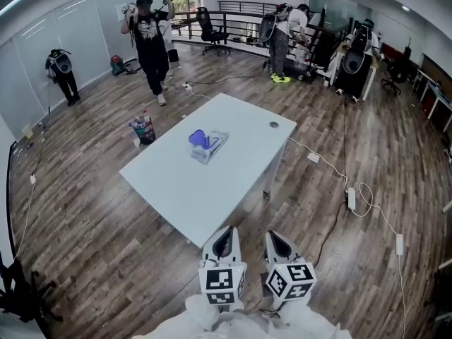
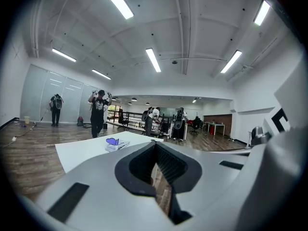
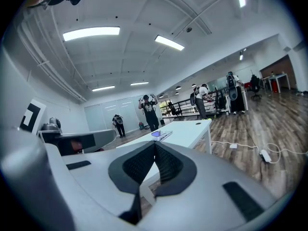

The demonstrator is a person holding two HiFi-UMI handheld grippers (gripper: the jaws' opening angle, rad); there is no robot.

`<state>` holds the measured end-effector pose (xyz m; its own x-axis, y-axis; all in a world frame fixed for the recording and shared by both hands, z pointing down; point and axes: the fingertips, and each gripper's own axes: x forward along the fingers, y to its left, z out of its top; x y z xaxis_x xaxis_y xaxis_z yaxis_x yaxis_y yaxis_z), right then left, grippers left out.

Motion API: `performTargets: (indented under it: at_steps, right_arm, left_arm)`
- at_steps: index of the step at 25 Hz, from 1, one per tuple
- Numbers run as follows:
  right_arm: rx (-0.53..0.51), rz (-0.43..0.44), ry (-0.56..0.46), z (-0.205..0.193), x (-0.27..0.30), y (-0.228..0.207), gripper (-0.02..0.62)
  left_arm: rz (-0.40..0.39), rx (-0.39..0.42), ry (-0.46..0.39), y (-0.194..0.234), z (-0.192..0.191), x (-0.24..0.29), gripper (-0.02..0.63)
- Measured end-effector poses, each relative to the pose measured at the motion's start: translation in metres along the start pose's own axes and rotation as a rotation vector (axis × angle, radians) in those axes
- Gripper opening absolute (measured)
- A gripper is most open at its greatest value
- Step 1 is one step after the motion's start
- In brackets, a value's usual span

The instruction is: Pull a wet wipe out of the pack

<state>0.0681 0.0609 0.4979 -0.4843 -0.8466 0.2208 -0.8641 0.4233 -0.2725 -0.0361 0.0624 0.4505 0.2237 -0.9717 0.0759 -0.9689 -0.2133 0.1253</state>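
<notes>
The wet wipe pack (image 1: 209,145) lies near the middle of the white table (image 1: 183,189), a blue-purple lid standing up at its left end. Both grippers hang side by side short of the table's near corner, well away from the pack. My left gripper (image 1: 225,240) has its jaws closed together and empty. My right gripper (image 1: 277,242) is shut too, holding nothing. In the left gripper view the pack (image 2: 115,145) sits far beyond the closed tips (image 2: 155,144). The right gripper view shows the pack (image 3: 160,134) small on the table (image 3: 187,129) past its tips (image 3: 155,143).
A person in black (image 1: 150,41) stands beyond the table with arms raised. Others stand at the left wall (image 1: 62,73) and at the back (image 1: 282,37). A small bin of bottles (image 1: 143,129) sits at the table's left corner. Cables and a power strip (image 1: 351,198) lie on the floor.
</notes>
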Motion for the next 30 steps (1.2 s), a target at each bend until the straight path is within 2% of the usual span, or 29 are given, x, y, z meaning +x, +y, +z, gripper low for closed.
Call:
performTargets:
  at_steps: [16,24,30]
  right_arm:
    - [0.036,0.015,0.033,-0.006,0.025,0.003,0.009]
    - [0.050,0.049,0.051,-0.014,0.059,-0.005,0.009]
    - [0.036,0.121,0.045,0.000,0.101,-0.004,0.009]
  left_arm:
    - [0.024,0.001,0.003,0.020,-0.004,0.004,0.002]
    - [0.088,0.008,0.011,0.043,-0.011,0.012,0.002]
    - [0.187,-0.014,0.005,0.073,-0.013,0.028,0.002]
